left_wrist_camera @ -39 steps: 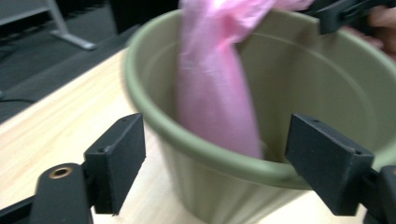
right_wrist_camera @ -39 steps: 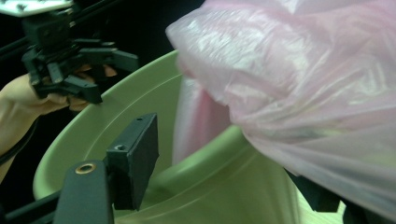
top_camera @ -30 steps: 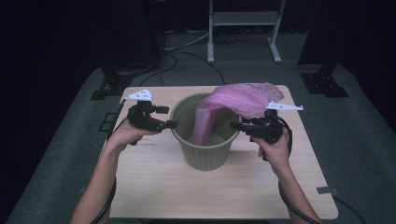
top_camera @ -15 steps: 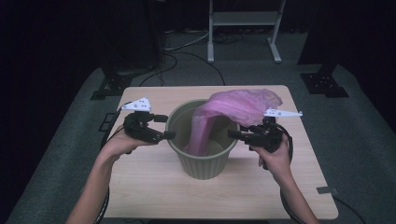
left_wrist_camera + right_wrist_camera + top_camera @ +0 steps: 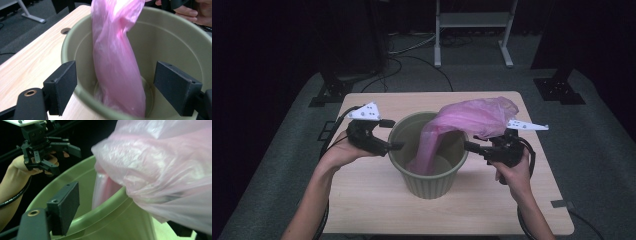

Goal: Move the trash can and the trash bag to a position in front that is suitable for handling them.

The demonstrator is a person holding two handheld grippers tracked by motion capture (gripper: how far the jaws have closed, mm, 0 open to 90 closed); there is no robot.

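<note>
Olive-green bin [image 5: 428, 170] upright near the middle of the wooden tabletop [image 5: 362, 210], open top facing up. Pink plastic bag [image 5: 472, 120] partly inside: a narrow twisted length hanging down to the bin's floor, the rest ballooning out over the far right part of the rim and draped toward the right gripper [image 5: 473, 147].

Left gripper [image 5: 393, 135] held level at the bin's left rim, fingers [image 5: 61, 86] spread and straddling the rim, one outside the wall, the other over the inside, neither pressing on it; just opened a little further, with rim between them, nothing grasped. In the left gripper view, bag hanging down the middle of the bin between the two fingers but farther off, untouched.

Right gripper at the bin's right rim, pointing inward beneath the bulging bag. Fingers [image 5: 65, 207] released, just opened wider. In the right gripper view, one finger clear beside the rim, the other mostly hidden under the loose pink film; bag lying over it rather than pinched. Hand [image 5: 514, 172] behind, clasping the gripper body.
</note>
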